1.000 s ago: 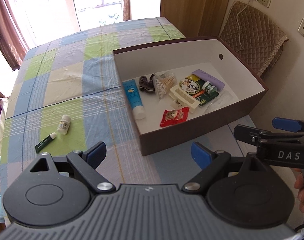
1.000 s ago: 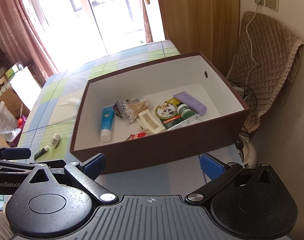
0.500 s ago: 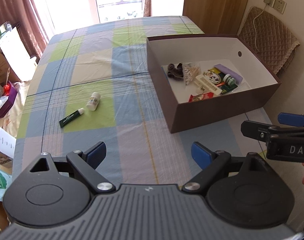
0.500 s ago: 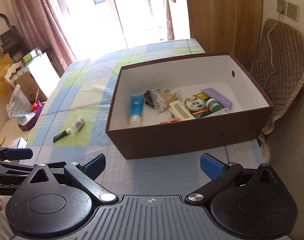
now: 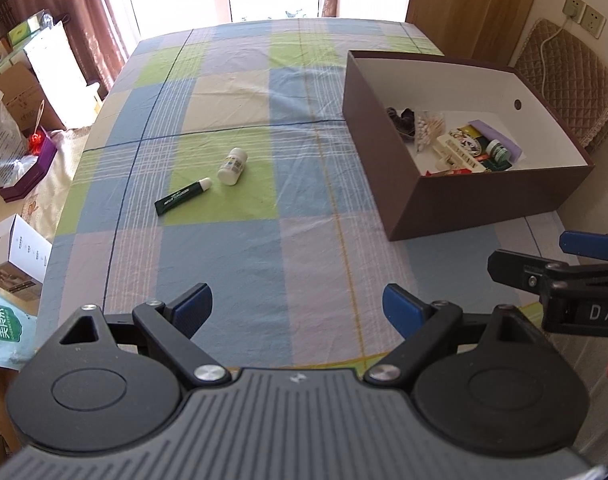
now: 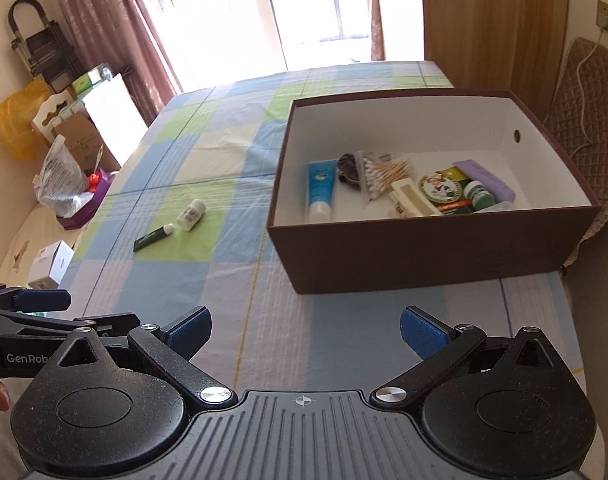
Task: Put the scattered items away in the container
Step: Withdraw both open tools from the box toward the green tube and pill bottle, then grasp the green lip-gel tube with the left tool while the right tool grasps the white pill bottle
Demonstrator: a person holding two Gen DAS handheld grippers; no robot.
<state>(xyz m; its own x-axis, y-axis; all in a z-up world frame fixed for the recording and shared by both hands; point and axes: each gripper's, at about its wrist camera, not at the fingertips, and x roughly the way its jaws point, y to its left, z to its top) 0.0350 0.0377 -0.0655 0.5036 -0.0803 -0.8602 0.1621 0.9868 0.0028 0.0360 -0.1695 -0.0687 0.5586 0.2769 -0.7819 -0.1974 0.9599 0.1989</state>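
Note:
A small white bottle (image 5: 232, 166) (image 6: 190, 215) and a dark green tube (image 5: 182, 197) (image 6: 153, 237) lie side by side on a green check of the tablecloth. To their right stands the brown box (image 5: 476, 200) (image 6: 432, 252) with a white inside, holding a blue tube (image 6: 320, 191), cotton swabs (image 6: 386, 172) and several other small items. My left gripper (image 5: 297, 310) hovers open and empty over the table's near edge, well short of the bottle. My right gripper (image 6: 305, 332) is open and empty, in front of the box's near wall.
The checked tablecloth (image 5: 283, 248) covers the whole table. Cardboard boxes and bags (image 5: 7, 128) crowd the floor on the left. A quilted chair (image 6: 584, 136) stands behind the box at the right, by a wooden door and wall sockets.
Both grippers have drawn back and swung left, away from the box. The bottle and tube now sit nearer the middle of the left view. Both stay open.

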